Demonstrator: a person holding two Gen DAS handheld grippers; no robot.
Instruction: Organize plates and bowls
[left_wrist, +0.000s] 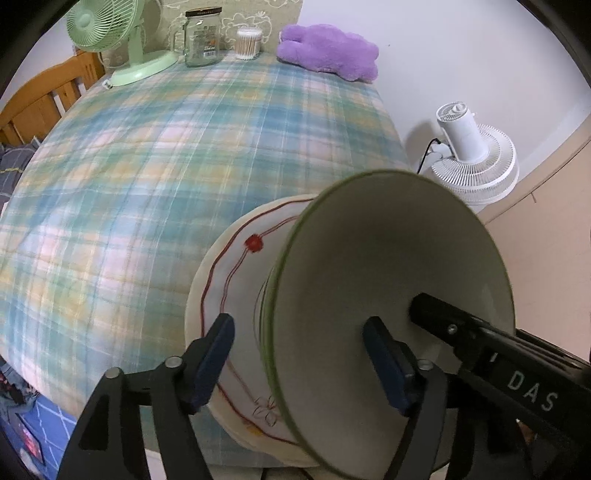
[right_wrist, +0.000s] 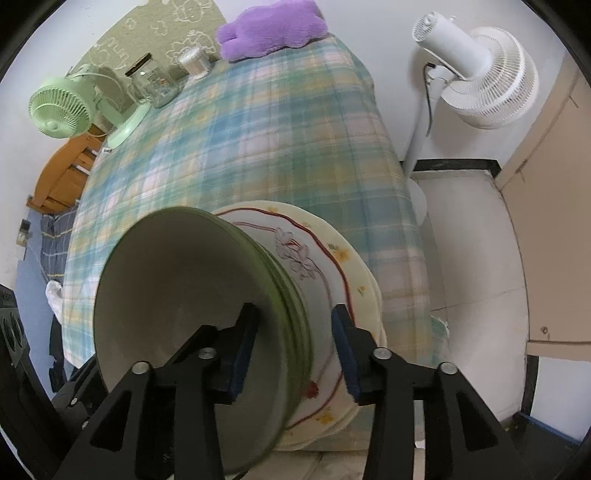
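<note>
Left claw (left_wrist: 299, 354) and right claw (right_wrist: 295, 343) point steeply down, both open, straddling the bowl (left_wrist: 391, 295) rim.

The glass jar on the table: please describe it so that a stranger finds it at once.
Look at the far end of the plaid tablecloth. The glass jar stands there between the green fan and a tub of cotton swabs. It alone is clear, with a dark lid.

The left gripper (left_wrist: 299, 354) has matte black angular fingers with triangular cut-outs, silver round screw heads at the pivots and dark blue pads (left_wrist: 216, 360). The right gripper (right_wrist: 295, 350) is built alike: black arms, silver screws, blue pads (right_wrist: 345, 350). Toward four o'clock in the left view, its black body bears pale letters "DAS".
</note>
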